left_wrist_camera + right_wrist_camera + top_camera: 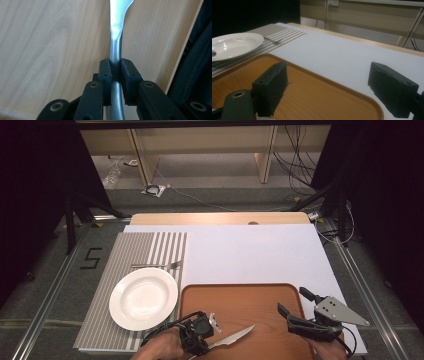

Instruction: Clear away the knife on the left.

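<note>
The left claw [115, 72] is clamped on the knife [235, 337] handle, blade over the wooden tray [240, 295]. The right claw [337, 90] waits wide, holding nothing. Plate [143, 298] and fork [157, 265] are already on the placemat [125, 250] (the knife likely goes there next).

The knife [235, 336] handle disappears inside the left tool [200, 340] in the high view, while in the left gripper view its blade tip is cut off at the top edge and its handle end at the bottom. The person's forearms are cropped by the high view's lower edge. The fork [157, 265] beyond the plate [143, 298] is too small to make out its tines.
</note>
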Motion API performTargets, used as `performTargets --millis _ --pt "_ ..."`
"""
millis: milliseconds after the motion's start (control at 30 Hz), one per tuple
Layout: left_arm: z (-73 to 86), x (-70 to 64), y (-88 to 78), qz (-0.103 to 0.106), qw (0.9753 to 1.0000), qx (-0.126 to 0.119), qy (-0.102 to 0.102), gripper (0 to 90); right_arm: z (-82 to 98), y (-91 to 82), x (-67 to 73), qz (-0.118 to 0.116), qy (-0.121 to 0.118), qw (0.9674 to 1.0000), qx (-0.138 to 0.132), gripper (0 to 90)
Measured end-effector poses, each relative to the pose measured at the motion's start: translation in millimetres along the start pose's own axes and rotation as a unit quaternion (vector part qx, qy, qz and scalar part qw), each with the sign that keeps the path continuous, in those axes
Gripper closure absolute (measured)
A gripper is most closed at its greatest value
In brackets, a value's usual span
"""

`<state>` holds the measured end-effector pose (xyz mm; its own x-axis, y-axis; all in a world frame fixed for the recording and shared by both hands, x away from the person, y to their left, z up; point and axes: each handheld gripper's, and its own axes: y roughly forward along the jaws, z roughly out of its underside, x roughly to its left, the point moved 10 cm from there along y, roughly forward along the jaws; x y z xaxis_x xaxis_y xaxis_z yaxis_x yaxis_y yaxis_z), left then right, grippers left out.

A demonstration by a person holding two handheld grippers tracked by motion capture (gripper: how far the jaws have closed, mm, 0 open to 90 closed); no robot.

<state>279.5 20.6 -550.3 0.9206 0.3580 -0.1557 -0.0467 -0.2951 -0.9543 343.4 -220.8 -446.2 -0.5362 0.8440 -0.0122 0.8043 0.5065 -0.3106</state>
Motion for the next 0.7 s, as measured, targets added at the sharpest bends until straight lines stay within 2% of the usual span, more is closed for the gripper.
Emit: performTargets --millis 200,367,467,567,700 --pt "3.3 0.0 1.9 -0.001 0.9999 0.012 0.0 79.0 0.1 0.2 0.0 0.0 0.002 1.0 0.0 17.1" --pt "4.8 0.0 1.3 0.001 0.9998 0.015 -0.01 77.1 0.3 0.0 -0.4 0.0 0.001 1.0 0.001 17.1" --pt "1.3 1.1 -1.7 -0.015 0.9997 0.004 -0.016 62.7 0.1 0.4 -0.6 0.0 0.002 1.0 -0.001 17.1" --pt "-2.6 1.2 -5.8 -0.032 0.9993 -0.006 -0.018 52.8 0.2 0.1 -0.3 0.0 0.001 1.0 0.001 17.1" --pt "-11.4 1.9 -9.6 -0.045 0.9979 -0.04 -0.024 49.4 0.2 -0.2 -0.5 0.0 0.002 1.0 0.0 17.1"
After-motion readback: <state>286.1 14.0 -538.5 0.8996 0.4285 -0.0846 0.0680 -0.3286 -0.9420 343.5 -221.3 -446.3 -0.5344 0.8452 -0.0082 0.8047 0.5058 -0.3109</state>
